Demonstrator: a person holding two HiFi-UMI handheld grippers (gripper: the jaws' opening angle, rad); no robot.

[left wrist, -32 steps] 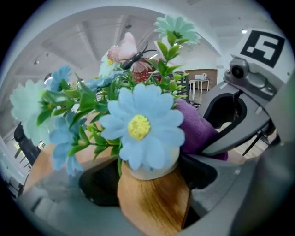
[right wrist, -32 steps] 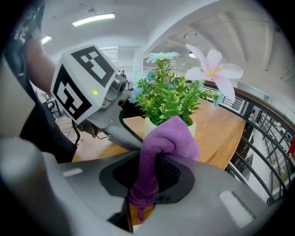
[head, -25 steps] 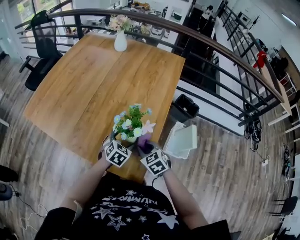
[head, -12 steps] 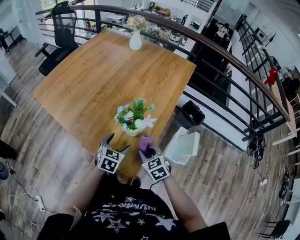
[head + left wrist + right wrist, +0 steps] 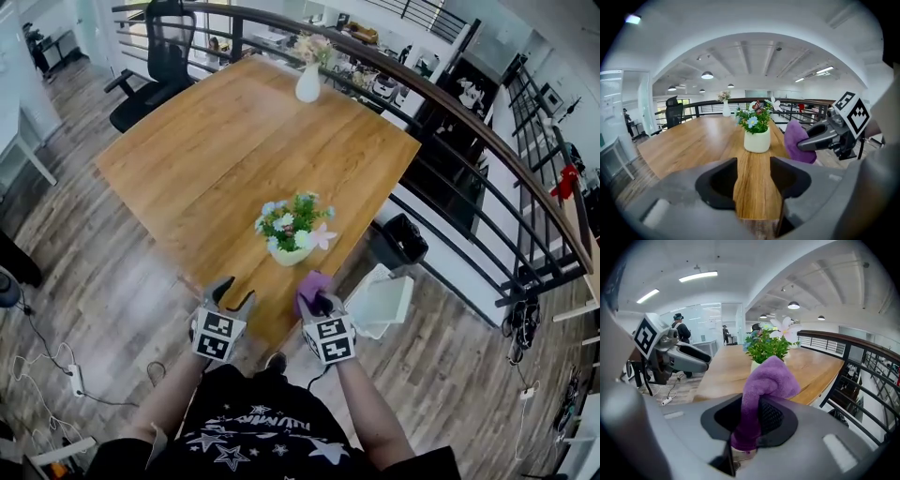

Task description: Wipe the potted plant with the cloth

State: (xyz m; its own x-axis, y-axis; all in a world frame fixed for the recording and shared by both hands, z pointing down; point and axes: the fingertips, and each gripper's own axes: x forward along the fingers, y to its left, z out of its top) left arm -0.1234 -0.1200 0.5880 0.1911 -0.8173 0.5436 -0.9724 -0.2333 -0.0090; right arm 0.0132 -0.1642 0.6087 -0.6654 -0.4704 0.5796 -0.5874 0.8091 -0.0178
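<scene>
Jaws of your left gripper (image 5: 234, 294) have just been closing yet stand apart, empty; your right gripper (image 5: 318, 303) clamps the cloth (image 5: 765, 385). The potted plant (image 5: 292, 236) stands on the table (image 5: 216, 141) ahead of both.

The person wears a black short-sleeved T-shirt (image 5: 262, 436) printed with white stars and a band of white lettering. The left gripper (image 5: 234, 296), whose empty jaws have just been closing, and the right gripper (image 5: 317, 302) have smooth grey bodies with dark hollowed jaws. Each carries a marker cube (image 5: 217, 336) of black-and-white squares.
</scene>
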